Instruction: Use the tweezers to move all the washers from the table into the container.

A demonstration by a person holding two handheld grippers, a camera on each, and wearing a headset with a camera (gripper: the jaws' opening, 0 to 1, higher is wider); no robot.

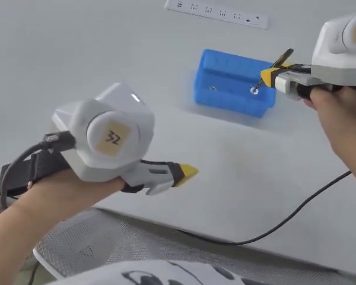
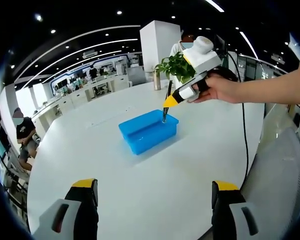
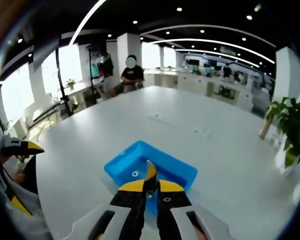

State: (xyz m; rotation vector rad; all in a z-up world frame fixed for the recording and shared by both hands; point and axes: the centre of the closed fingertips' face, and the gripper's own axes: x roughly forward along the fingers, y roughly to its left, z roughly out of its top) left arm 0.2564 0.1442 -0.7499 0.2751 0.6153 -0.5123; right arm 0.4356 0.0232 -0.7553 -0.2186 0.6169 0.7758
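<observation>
The blue container (image 1: 234, 83) stands on the white table (image 1: 166, 71). My right gripper (image 1: 273, 74) hangs over the container's right end, shut on the dark tweezers (image 1: 280, 62), which slant down into the container. A small washer (image 1: 254, 91) shows at the tweezers' tip; I cannot tell whether it is pinched. Another washer (image 1: 212, 89) lies on the container floor at the left, the same washer (image 3: 135, 174) showing beside the tweezers (image 3: 151, 172) between my right gripper's (image 3: 150, 187) jaws. My left gripper (image 2: 154, 186) is open and empty, well short of the container (image 2: 147, 131).
A white power strip (image 1: 216, 12) lies at the table's far edge. A black cable (image 1: 285, 219) crosses the near right of the table. A mesh chair (image 1: 107, 237) sits below the near edge. A potted plant (image 2: 177, 65) stands beyond the container.
</observation>
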